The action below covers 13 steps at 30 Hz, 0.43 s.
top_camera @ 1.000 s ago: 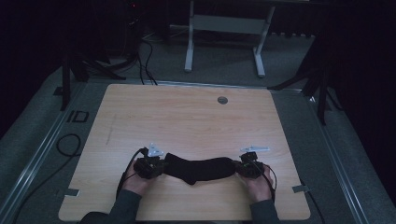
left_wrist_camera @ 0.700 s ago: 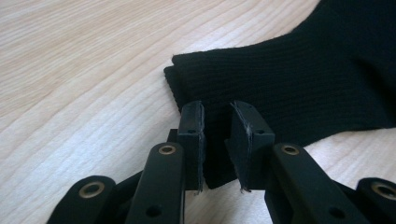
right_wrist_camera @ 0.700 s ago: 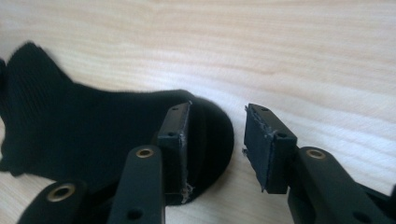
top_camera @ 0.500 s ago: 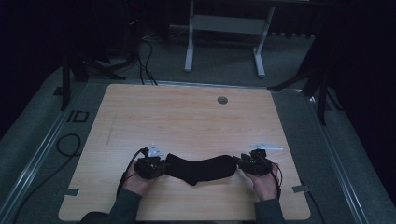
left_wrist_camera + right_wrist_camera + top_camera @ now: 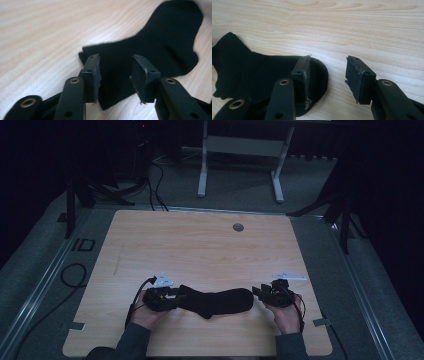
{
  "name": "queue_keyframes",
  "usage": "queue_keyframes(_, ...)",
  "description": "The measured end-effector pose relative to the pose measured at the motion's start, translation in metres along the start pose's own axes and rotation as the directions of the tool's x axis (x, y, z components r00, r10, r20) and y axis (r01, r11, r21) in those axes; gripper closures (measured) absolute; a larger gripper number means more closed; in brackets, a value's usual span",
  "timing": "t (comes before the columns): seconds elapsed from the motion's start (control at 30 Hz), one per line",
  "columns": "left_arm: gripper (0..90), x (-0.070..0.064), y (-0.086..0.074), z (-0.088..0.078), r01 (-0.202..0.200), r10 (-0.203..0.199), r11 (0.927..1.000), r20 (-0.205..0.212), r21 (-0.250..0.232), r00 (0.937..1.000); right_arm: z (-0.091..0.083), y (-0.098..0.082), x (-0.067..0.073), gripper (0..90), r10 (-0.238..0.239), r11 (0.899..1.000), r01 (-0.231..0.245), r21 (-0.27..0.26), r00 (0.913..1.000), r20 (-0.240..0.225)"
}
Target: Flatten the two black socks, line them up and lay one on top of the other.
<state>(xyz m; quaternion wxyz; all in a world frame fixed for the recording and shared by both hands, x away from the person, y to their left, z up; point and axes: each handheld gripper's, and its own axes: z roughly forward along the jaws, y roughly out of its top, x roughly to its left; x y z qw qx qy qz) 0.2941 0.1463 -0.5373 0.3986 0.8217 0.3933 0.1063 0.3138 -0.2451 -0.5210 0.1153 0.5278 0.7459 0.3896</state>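
In the high view, a black knitted sock (image 5: pixel 216 302) is lying flat along the near part of the light wooden tabletop (image 5: pixel 200 250), its cuff end at the person's left and its rounded toe at the right. The left gripper (image 5: pixel 172 296) is sitting at the cuff, while the right gripper (image 5: pixel 260 292) is now resting just off the toe with a sliver of bare wood between them; half a second ago it was reaching onto the sock's end, so it appears to be letting go and drawing back, which suggests the laying-out or straightening of the sock is finishing. In the left gripper view, the left gripper (image 5: pixel 115 75) is holding its jaws apart, straddling the cuff edge of the sock (image 5: pixel 160 45), the fabric lying loose between them and not pinched. In the right gripper view, the right gripper (image 5: pixel 328 77) is likewise spread wide: one jaw is hovering over the toe of the sock (image 5: pixel 257 72), the other over bare tabletop (image 5: pixel 362 30), gripping nothing. No container, tray or bin is appearing on the table, so nothing is being held in one.
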Motion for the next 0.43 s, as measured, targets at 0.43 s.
queue_keyframes(0.43,54.7,0.013,-0.001,-0.011,0.050,-0.056,0.9974,-0.117,-0.052,0.9916,0.000,0.000,-0.009,51.6,0.011,1.000,-0.010,-0.009,0.9995,0.030)
